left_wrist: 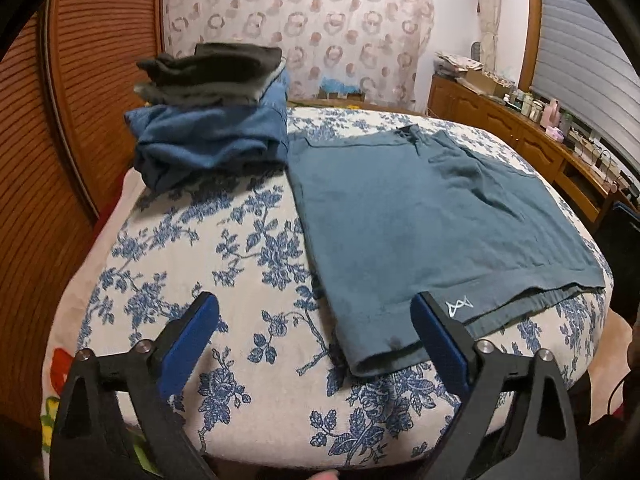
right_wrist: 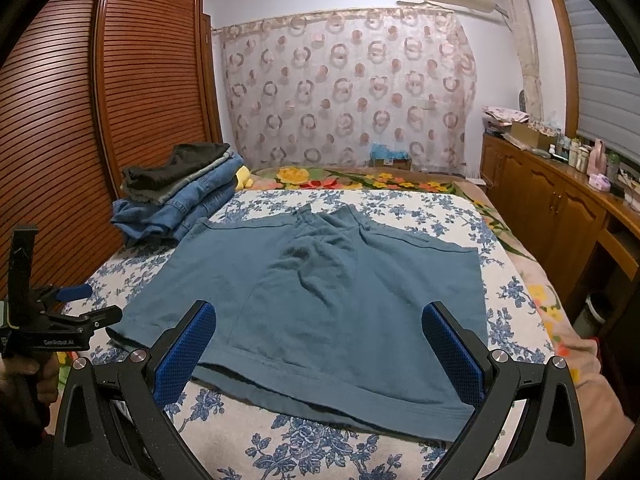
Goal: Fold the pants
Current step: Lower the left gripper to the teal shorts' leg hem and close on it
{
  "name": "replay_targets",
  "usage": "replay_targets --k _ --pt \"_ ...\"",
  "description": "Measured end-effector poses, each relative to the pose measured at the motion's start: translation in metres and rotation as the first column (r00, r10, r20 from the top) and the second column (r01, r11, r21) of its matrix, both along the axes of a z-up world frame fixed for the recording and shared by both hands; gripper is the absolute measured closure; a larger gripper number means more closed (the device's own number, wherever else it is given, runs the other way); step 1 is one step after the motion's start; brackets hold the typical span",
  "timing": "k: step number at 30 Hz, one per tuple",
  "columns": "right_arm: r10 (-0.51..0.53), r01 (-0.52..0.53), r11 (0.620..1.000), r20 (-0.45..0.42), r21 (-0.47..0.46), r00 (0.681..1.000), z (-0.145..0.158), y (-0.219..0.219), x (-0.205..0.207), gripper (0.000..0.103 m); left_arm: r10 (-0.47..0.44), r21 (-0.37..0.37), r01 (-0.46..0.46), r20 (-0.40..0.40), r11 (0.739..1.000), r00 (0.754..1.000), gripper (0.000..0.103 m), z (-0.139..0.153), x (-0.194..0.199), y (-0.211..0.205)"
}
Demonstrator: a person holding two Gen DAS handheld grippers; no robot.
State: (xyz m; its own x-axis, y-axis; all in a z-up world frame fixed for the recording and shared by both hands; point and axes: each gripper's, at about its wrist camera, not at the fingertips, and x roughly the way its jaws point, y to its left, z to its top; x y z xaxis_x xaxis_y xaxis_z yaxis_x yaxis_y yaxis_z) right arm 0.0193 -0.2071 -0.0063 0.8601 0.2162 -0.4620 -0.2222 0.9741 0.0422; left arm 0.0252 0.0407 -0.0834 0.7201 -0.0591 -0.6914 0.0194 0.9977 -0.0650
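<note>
A pair of teal-blue shorts (left_wrist: 408, 216) lies flat on the bed, waistband at the far end, hems toward me, with a small white logo near the left hem. It also shows in the right wrist view (right_wrist: 320, 300). My left gripper (left_wrist: 316, 312) is open and empty, hovering above the near left corner of the shorts. My right gripper (right_wrist: 320, 320) is open and empty, above the near hem at its middle. The left gripper (right_wrist: 72, 312) shows from the side at the left of the right wrist view.
A stack of folded clothes (left_wrist: 212, 120), jeans below and dark items on top, sits at the far left of the bed (left_wrist: 248, 240), also in the right wrist view (right_wrist: 180, 192). A slatted wooden wardrobe (right_wrist: 120, 100) stands left. A wooden cabinet (right_wrist: 560, 200) with bottles runs along the right.
</note>
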Motion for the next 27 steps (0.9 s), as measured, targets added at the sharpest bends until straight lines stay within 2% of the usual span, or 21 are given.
replay_targets --k 5,10,16,21,27 --pt "0.013 -0.013 1.0 -0.037 -0.004 0.999 -0.003 0.003 0.009 0.002 -0.023 -0.028 0.022 -0.021 0.999 1.0 0.022 -0.005 -0.001 0.001" --pt "0.023 -0.024 1.0 -0.072 0.0 0.997 -0.005 0.003 0.015 0.006 -0.039 -0.043 0.037 -0.03 0.998 0.999 0.046 -0.007 -0.003 -0.001" --pt "0.029 -0.03 1.0 -0.088 -0.005 0.996 -0.008 0.005 0.019 0.008 -0.065 -0.066 0.062 -0.041 0.996 0.997 0.064 -0.012 -0.006 -0.006" --pt "0.04 -0.04 0.999 -0.104 -0.005 0.994 -0.011 0.007 0.022 0.013 -0.068 -0.066 0.065 -0.056 0.996 0.996 0.064 -0.017 -0.007 -0.009" --pt "0.048 -0.049 0.999 -0.102 -0.004 0.994 -0.011 0.008 0.021 0.014 -0.064 -0.048 0.062 -0.056 0.997 0.996 0.064 -0.018 -0.009 -0.011"
